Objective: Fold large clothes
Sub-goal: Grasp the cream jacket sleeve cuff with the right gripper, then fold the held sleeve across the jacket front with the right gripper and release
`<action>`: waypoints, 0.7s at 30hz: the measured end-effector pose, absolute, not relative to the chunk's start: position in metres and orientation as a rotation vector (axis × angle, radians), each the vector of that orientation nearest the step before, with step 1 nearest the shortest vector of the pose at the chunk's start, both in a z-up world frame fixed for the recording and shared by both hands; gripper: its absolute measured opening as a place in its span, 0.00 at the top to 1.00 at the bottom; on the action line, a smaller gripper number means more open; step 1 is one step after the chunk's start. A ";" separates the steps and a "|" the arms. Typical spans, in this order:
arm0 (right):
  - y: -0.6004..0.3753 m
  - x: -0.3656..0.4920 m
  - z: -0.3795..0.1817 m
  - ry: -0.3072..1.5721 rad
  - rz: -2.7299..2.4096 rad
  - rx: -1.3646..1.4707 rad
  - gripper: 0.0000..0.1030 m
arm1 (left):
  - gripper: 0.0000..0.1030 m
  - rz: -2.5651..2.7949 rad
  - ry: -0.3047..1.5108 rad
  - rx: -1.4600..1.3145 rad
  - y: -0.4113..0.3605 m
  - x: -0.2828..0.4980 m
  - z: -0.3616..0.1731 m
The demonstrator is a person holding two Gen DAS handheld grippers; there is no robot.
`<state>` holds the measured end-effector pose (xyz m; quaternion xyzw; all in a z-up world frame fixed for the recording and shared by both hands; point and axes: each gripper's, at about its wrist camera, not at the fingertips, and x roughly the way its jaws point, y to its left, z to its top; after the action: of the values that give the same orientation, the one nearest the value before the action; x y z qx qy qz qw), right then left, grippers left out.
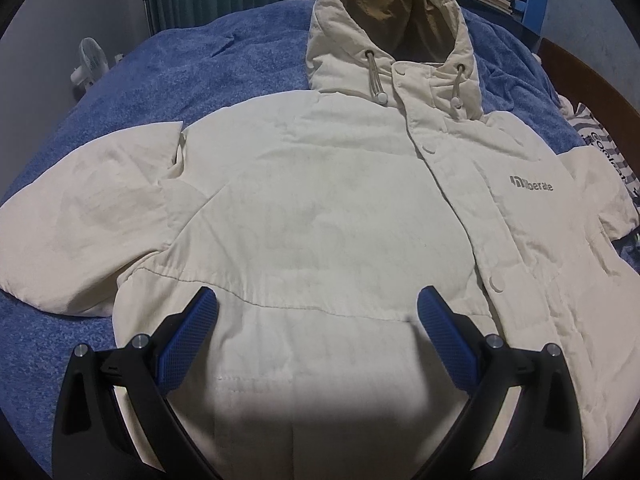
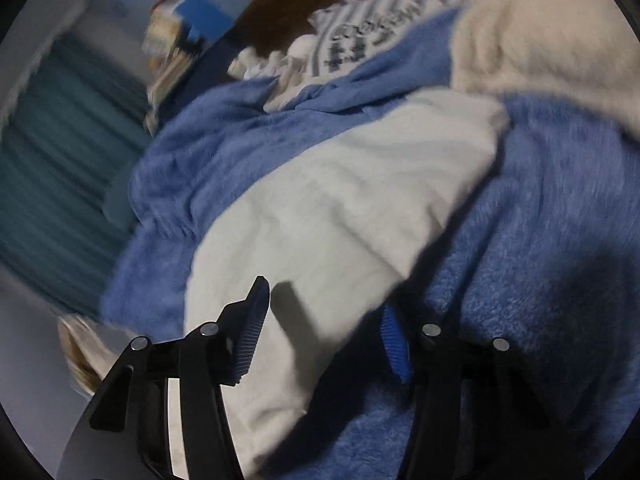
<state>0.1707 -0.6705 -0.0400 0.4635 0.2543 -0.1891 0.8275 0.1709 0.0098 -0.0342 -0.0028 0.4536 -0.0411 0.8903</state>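
The left tool (image 1: 316,308) is hovering wide open above the lower front of the cream hooded jacket (image 1: 320,200), gripping nothing, probably waiting to pin or lift the hem. The right tool (image 2: 324,320) is standing at a medium gap astride the cuff end of the jacket's sleeve (image 2: 340,200); blur is hiding whether its pads are pressing the cloth, though it looks placed to carry the sleeve inward. The jacket is lying face up, snapped shut, sleeves spread for folding, on the blue blanket (image 1: 200,60) covering the bed, hood at the far end.
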 end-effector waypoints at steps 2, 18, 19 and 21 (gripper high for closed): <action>-0.673 0.172 -0.044 0.512 -0.345 1.041 0.66 | 0.06 -0.087 0.938 -0.006 0.010 0.170 -0.034; -0.492 0.183 0.109 0.430 0.048 0.595 0.92 | 0.06 -0.141 0.795 -0.002 0.006 0.147 0.012; -0.470 0.189 0.108 0.463 0.103 0.578 0.92 | 0.06 -0.144 0.787 -0.005 0.008 0.145 0.015; -0.435 0.199 0.097 0.541 0.178 0.541 0.92 | 0.06 -0.150 0.786 -0.010 0.009 0.141 0.018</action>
<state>0.1985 -0.4346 0.0968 0.2634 0.2638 0.0866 0.9239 0.1414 0.0092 0.0183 -0.0051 0.3826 -0.0731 0.9210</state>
